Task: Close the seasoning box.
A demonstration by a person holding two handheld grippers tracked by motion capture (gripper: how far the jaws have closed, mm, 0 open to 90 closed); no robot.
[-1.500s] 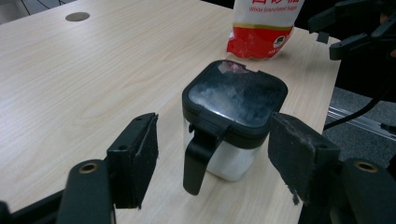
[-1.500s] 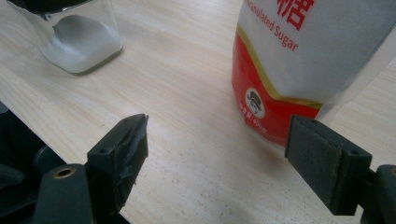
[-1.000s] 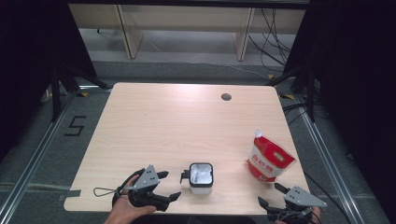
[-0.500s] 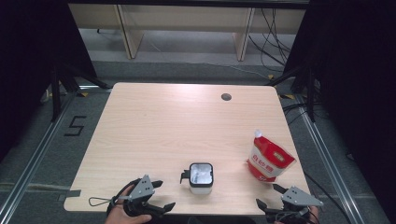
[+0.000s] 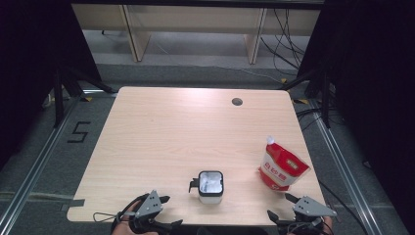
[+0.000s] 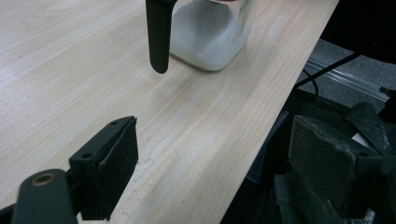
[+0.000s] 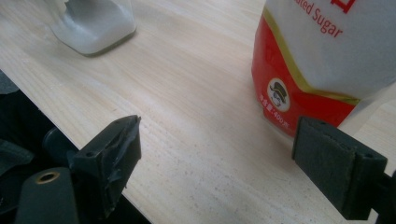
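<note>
Nothing gripped yet: left claw point(image 5: 166, 211) and right claw point(image 5: 279, 208) both sit at the bottom edge of the high view, jaws spread wide, empty. Sugar pouch point(image 5: 281, 166) stands upright at lower right of the bench point(image 5: 161, 132), near the right claw, not touching. Jar point(image 5: 211, 185) with white contents sits bottom centre, black handle point(image 6: 159, 35) facing the left claw. Looks like a pour-sugar job, all steps left. Count: one pouch, one jar, two claws.

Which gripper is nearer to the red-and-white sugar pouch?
The right gripper, just below the red-and-white sugar pouch at the table's near edge. The left gripper sits far off to the pouch's left, beyond the clear square container.
</note>
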